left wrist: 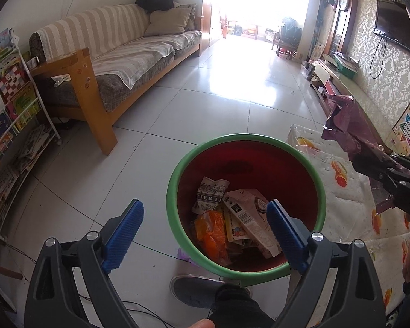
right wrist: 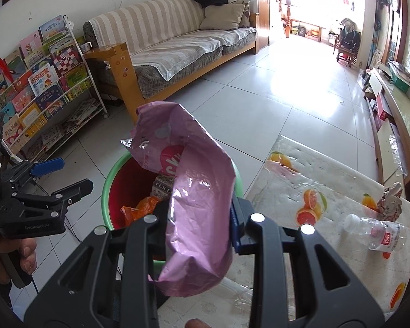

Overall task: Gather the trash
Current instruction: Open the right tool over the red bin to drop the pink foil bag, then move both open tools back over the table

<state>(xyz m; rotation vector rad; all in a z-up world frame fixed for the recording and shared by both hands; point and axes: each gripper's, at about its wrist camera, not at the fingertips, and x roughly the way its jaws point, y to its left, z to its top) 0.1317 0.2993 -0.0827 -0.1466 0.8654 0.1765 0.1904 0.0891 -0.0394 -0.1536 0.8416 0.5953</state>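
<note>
So my right gripper [right wrist: 202,227] is clamped on a pink foil wrapper [right wrist: 188,196], holding it up just above the table edge, beside the bin [left wrist: 175,191]. It looks feather-light, crinkly and slick, so I'd pinch it low across the folded middle where the layers bunch, not the floppy top flap. My left gripper [left wrist: 205,232] hangs over the bin with its ribbed blue pads [left wrist: 124,231] spread wide, holding nothing. Inside: a cardboard carton, an orange plastic bag, printed paper. A clear squashed bottle [right wrist: 380,235] and a crumpled paper wad [right wrist: 391,199] wait on the glossy fruit-print tablecloth [right wrist: 300,180].
</note>
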